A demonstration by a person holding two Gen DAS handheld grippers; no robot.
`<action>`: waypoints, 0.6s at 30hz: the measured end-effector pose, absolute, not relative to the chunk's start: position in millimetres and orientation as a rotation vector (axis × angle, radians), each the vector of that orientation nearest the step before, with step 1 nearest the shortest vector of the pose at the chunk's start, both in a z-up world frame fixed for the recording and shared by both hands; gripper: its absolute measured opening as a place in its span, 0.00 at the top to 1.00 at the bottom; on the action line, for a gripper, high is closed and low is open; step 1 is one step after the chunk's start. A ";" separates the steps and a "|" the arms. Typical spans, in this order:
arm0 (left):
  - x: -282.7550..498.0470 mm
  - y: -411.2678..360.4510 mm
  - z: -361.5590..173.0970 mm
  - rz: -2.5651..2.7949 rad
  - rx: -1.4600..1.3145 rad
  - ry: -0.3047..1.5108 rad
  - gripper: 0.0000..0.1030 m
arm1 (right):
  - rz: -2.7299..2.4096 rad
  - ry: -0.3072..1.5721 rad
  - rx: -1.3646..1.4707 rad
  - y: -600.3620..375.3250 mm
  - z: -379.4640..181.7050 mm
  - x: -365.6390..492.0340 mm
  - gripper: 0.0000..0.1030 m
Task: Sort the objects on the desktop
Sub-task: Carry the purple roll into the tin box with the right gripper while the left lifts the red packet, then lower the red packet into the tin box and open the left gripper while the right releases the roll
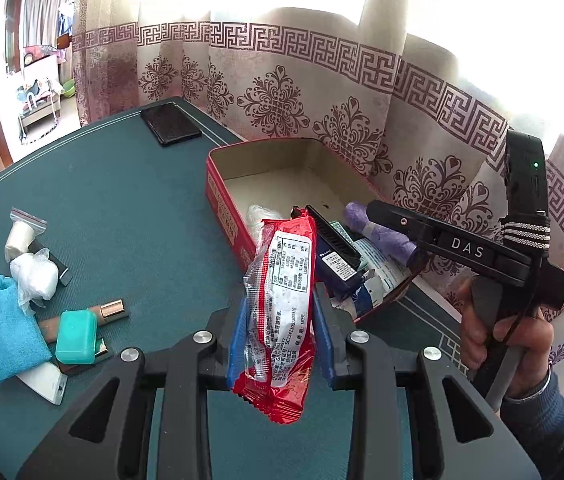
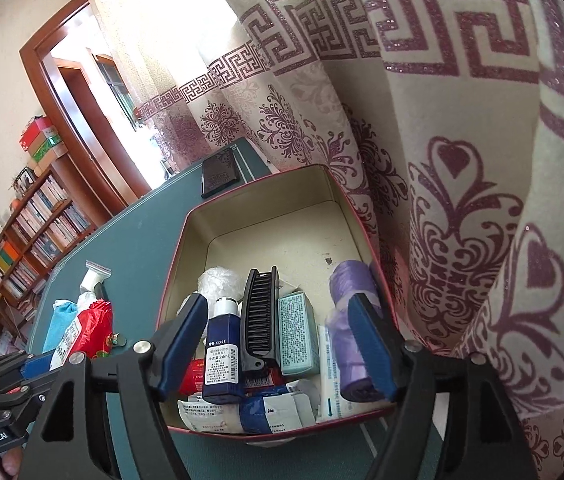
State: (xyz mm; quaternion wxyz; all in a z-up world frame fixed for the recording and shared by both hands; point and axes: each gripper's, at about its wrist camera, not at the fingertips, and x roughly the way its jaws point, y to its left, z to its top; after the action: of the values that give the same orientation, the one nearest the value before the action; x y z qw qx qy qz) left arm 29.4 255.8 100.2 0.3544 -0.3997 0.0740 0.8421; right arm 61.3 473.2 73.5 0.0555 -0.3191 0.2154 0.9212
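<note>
Snack packet (image 1: 278, 308), red foil with a clear printed panel, pinched across its middle by the left gripper (image 1: 280, 320); jaws closed on it, held above the green table (image 1: 122, 200), just near-left of the red box (image 1: 222, 204). Long axis runs near to far, far end tipped toward the box. Judged light, crinkly, slippery; contents possibly brittle, so a mid-body grip with modest squeeze suits it. Right gripper (image 2: 282, 344) hovers over the box's near end, jaws spread wide, holding nothing. Box already holds a comb (image 2: 260, 320), blue tube (image 2: 222, 356) and purple roll (image 2: 352, 320). Blue pouch (image 1: 0, 328) and teal case (image 1: 76, 336) remain on the table, left.
</note>
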 end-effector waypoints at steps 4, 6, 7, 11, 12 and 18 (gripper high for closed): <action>26.8 266.2 97.1 2.165 -1.039 0.195 0.68 | 2.798 0.655 -0.969 473.7 73.5 61.7 0.25; 23.7 270.9 96.4 2.157 -1.045 0.187 0.68 | 2.799 0.653 -0.975 473.1 72.6 61.0 0.25; 21.8 273.4 96.1 2.153 -1.049 0.181 0.68 | 2.799 0.653 -0.979 472.8 72.0 60.6 0.24; 12.6 284.3 95.4 2.133 -1.066 0.145 0.68 | 2.792 0.661 -0.987 474.4 69.4 59.3 0.23; 10.0 287.2 95.1 2.128 -1.071 0.134 0.68 | 2.789 0.665 -0.988 475.3 68.8 59.2 0.23; -2.5 305.0 91.9 2.113 -1.099 0.094 0.68 | 2.778 0.669 -0.992 477.6 66.6 59.5 0.23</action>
State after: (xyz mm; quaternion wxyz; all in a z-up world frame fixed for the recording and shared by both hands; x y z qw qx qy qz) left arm -2.5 305.0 91.9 0.3701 -0.4285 0.0368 0.8234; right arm 59.5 477.6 66.6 0.0585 -0.3274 0.2208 0.9169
